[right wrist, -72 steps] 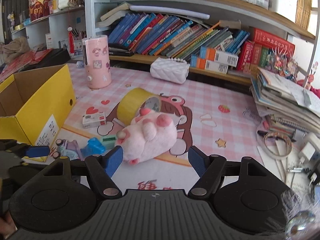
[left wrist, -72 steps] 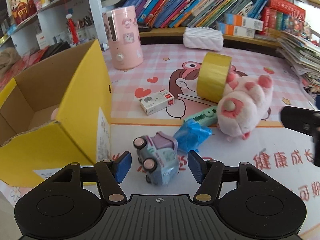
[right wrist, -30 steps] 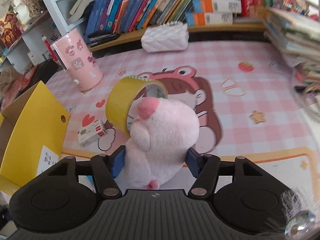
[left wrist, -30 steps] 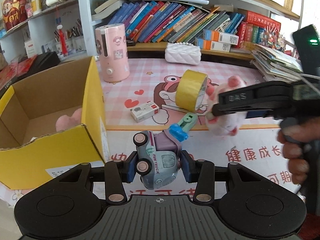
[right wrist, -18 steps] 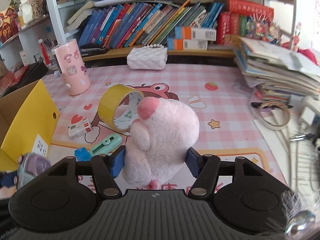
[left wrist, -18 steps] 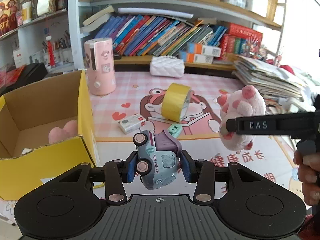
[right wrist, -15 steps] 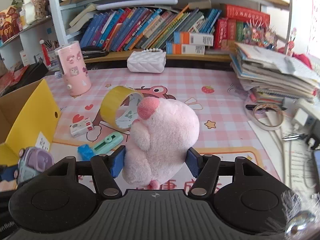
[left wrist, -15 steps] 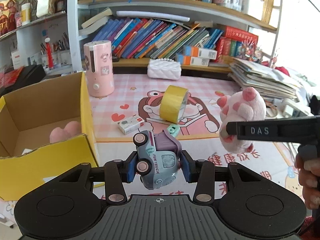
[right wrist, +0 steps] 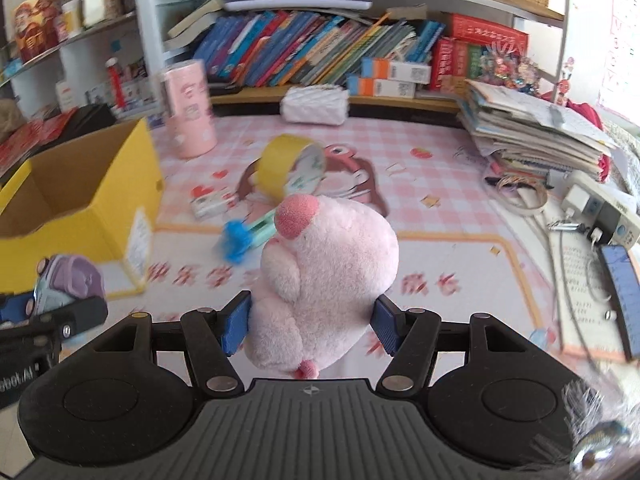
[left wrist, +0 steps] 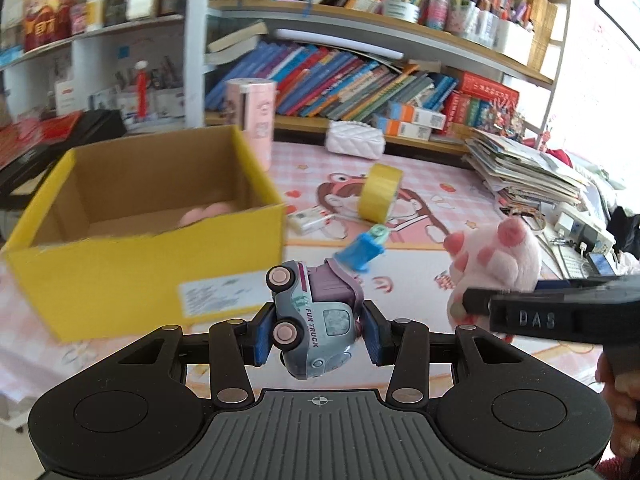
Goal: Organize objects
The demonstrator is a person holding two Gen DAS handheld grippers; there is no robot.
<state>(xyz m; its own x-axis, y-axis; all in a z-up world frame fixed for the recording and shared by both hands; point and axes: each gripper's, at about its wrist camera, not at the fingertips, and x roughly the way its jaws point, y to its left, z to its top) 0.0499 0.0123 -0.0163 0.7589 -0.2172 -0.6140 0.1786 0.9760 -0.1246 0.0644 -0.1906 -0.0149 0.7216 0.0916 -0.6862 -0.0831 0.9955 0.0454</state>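
Tabletop [right wrist: 460, 208] with pink checked mat; open yellow box [left wrist: 132, 264] at its left, a pink item inside. Right gripper [right wrist: 310, 326]: fingers clenched on a pink plush toy [right wrist: 332, 272], held above the mat. Left gripper [left wrist: 318, 338]: fingers grasping a toy truck [left wrist: 310, 320], raised just in front of the box. Yellow tape roll [left wrist: 378, 192] and blue-green cutter [left wrist: 366, 252] lie on the mat.

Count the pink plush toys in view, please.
2. One plush is held in the right gripper; another pink one lies inside the yellow box, partly hidden. More may be hidden there.
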